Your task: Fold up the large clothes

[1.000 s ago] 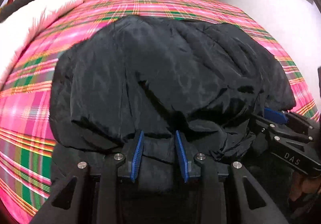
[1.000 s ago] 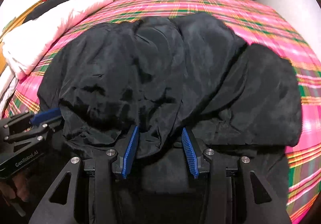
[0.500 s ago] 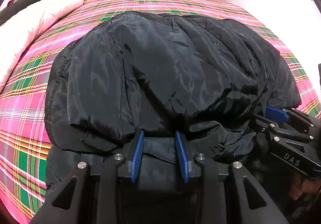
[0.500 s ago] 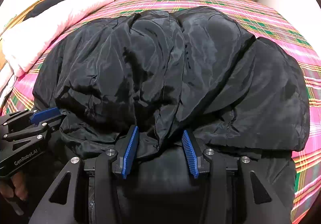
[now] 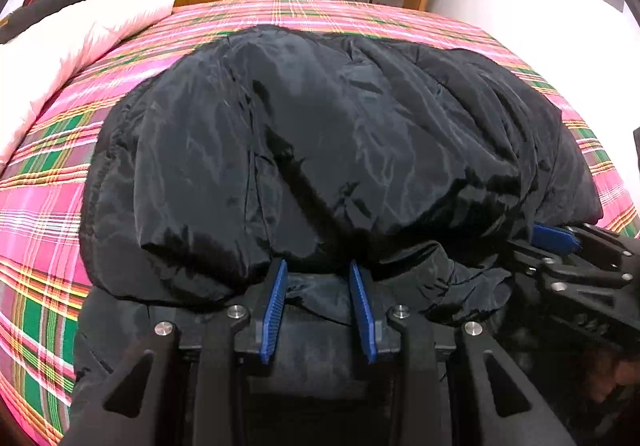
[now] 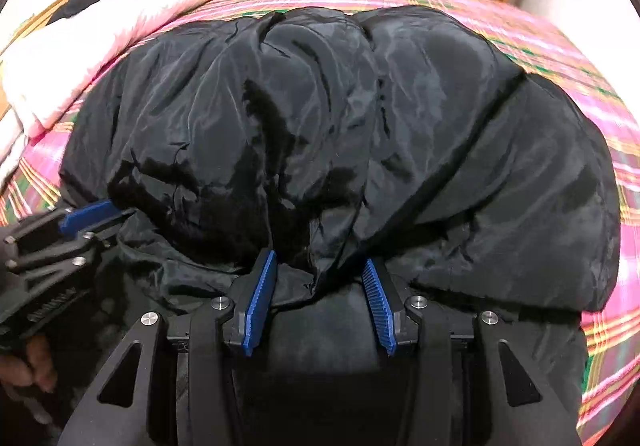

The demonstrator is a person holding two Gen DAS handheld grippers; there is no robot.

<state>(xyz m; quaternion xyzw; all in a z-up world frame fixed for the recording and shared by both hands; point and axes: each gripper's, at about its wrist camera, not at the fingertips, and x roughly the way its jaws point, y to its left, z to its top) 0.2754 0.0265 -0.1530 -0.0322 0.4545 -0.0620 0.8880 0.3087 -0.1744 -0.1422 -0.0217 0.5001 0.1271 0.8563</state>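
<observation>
Both grippers (image 5: 318,278) (image 6: 320,278) pinch black jacket (image 5: 320,150) on bed (image 5: 44,186).

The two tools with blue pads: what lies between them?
Only rumpled black jacket. In the left wrist view, its folded hem spans from the left tool to the right tool.

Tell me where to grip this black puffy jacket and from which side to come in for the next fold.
Grip the black jacket by its near rolled edge, where the bulging upper layer overhangs the flatter layer beneath. Come in low from the near side, as the left gripper and right gripper are, fabric between their fingers.
</observation>
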